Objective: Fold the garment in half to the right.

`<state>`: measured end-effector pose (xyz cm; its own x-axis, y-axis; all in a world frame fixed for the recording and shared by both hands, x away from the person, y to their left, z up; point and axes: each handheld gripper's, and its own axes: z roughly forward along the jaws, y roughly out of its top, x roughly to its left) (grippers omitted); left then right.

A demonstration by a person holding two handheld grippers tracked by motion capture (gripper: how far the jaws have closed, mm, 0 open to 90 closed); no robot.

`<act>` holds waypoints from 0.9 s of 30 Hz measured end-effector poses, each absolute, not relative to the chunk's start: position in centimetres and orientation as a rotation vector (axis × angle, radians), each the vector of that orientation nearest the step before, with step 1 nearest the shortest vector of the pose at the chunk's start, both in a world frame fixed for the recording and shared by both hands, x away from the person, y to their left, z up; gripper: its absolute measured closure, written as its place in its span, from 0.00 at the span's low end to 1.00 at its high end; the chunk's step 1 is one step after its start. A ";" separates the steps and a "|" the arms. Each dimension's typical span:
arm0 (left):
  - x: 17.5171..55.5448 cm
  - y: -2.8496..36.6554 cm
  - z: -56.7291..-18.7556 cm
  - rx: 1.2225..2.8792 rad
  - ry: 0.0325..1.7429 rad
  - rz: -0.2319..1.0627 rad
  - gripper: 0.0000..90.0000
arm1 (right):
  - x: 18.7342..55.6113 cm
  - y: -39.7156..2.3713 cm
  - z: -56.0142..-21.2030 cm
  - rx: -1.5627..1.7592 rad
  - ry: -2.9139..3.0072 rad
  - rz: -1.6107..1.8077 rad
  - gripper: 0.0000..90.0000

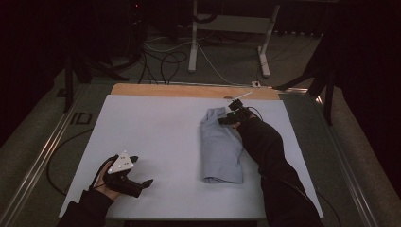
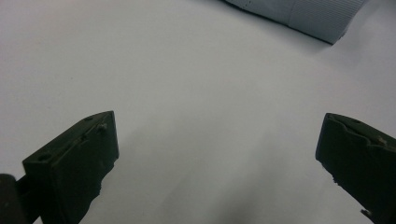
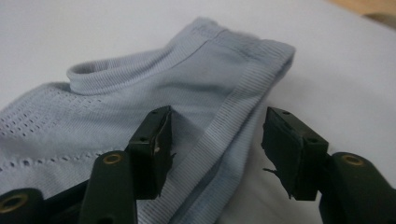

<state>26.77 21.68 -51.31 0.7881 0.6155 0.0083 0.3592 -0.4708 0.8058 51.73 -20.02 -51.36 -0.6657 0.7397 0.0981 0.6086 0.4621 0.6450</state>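
A light blue folded cloth [image 1: 221, 146] lies on the white bench [image 1: 156, 137], right of the middle. The right gripper [image 3: 217, 140] is at the cloth's far end, jaws half spread over its ribbed edge, not pinching it. The left gripper [image 1: 126, 175] rests near the front left, jaws spread wide over bare bench. Nothing stands between them.

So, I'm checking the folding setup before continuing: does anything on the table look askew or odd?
Nothing serious. The folded light-blue garment lies slightly crooked, its far end bunched with a ribbed edge curling up near the right gripper. The left gripper hovers open over bare table.
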 end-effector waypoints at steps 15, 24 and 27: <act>27.0 22.0 -51.3 2.073 0.719 0.372 0.00 | 51.2 -18.6 -49.2 1.020 2.434 1.070 0.95; 27.1 22.0 -51.4 2.067 0.723 0.367 0.00 | 52.0 -18.6 -50.9 1.087 2.474 1.025 0.94; 27.1 22.0 -51.4 2.067 0.721 0.366 0.00 | 52.1 -18.6 -51.1 1.086 2.474 0.991 0.94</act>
<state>27.06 22.02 -51.38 0.7873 0.6164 -0.0127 0.3538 -0.4348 0.8281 52.14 -18.63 -51.06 -0.6857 0.7272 0.0318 0.5480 0.4870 0.6801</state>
